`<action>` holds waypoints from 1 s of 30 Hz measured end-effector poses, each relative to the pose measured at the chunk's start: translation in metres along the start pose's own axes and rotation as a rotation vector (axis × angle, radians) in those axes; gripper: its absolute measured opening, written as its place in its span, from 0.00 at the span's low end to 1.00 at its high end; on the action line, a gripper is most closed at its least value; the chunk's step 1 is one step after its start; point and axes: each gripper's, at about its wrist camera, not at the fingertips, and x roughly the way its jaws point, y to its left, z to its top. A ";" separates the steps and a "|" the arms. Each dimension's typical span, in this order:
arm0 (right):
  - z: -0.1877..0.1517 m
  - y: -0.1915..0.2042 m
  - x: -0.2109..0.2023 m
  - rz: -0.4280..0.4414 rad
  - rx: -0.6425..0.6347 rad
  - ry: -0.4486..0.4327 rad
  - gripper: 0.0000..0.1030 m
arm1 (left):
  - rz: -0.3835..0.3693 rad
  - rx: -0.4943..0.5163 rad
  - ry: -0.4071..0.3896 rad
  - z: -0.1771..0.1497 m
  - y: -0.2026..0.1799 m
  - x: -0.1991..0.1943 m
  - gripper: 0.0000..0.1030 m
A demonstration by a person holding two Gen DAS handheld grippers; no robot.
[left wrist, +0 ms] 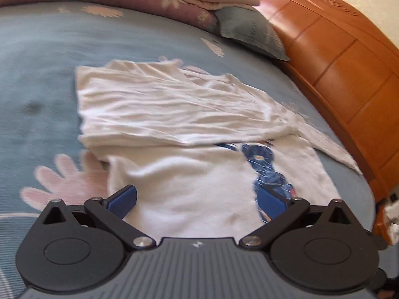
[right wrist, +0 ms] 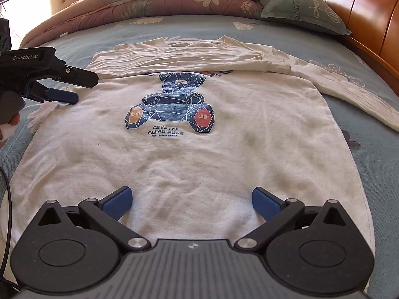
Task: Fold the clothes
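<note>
A white long-sleeved shirt (right wrist: 189, 154) with a blue bear print (right wrist: 172, 102) lies flat on the bed. One sleeve (right wrist: 174, 59) is folded across its chest; the other sleeve (right wrist: 349, 94) stretches out to the right. My left gripper (left wrist: 197, 203) hovers open over the shirt's left edge, with nothing between its blue pads, and the folded sleeve (left wrist: 174, 109) lies ahead of it. In the right wrist view the left gripper (right wrist: 82, 87) sits at the shirt's left shoulder. My right gripper (right wrist: 192, 201) is open above the shirt's hem, holding nothing.
The bed has a blue floral sheet (right wrist: 361, 149). A folded quilt (right wrist: 162, 2) and a green pillow (right wrist: 301, 10) lie at the far end. An orange wooden headboard (left wrist: 336, 62) runs along the right side. A person's hand (right wrist: 10, 122) holds the left gripper.
</note>
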 end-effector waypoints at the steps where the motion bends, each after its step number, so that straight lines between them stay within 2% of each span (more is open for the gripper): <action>1: -0.001 0.000 0.000 -0.003 0.002 -0.006 1.00 | 0.051 -0.005 -0.014 0.002 0.003 -0.004 0.99; 4: -0.002 0.002 0.001 -0.018 0.012 -0.021 1.00 | 0.030 -0.040 -0.007 0.008 0.012 -0.022 0.99; 7: -0.003 0.003 0.002 -0.032 0.025 -0.035 1.00 | -0.034 0.039 -0.040 0.008 -0.009 -0.041 0.99; 10: -0.003 0.004 0.002 -0.043 0.033 -0.042 1.00 | -0.096 0.134 -0.051 0.004 -0.036 -0.044 0.99; 12: -0.003 0.005 0.002 -0.046 0.034 -0.040 1.00 | -0.082 0.143 -0.004 -0.001 -0.042 -0.028 0.99; 16: -0.005 0.005 0.001 -0.048 0.026 -0.048 1.00 | 0.008 0.128 0.103 -0.010 -0.040 0.005 0.99; 17: -0.006 0.006 0.001 -0.050 0.023 -0.055 1.00 | 0.003 0.124 0.112 -0.011 -0.038 0.007 0.99; 21: -0.013 0.011 -0.003 -0.075 0.023 -0.082 1.00 | -0.044 0.073 0.104 -0.012 -0.025 0.009 0.99; 23: -0.016 0.013 -0.007 -0.088 0.022 -0.086 1.00 | -0.043 0.055 0.094 -0.009 -0.023 0.004 0.99; 27: -0.019 0.015 -0.022 -0.064 0.016 -0.068 1.00 | -0.035 0.050 0.078 -0.007 -0.022 -0.004 0.99; 30: -0.029 0.017 -0.032 -0.018 -0.035 -0.066 1.00 | -0.048 0.050 0.084 -0.006 -0.024 -0.002 0.99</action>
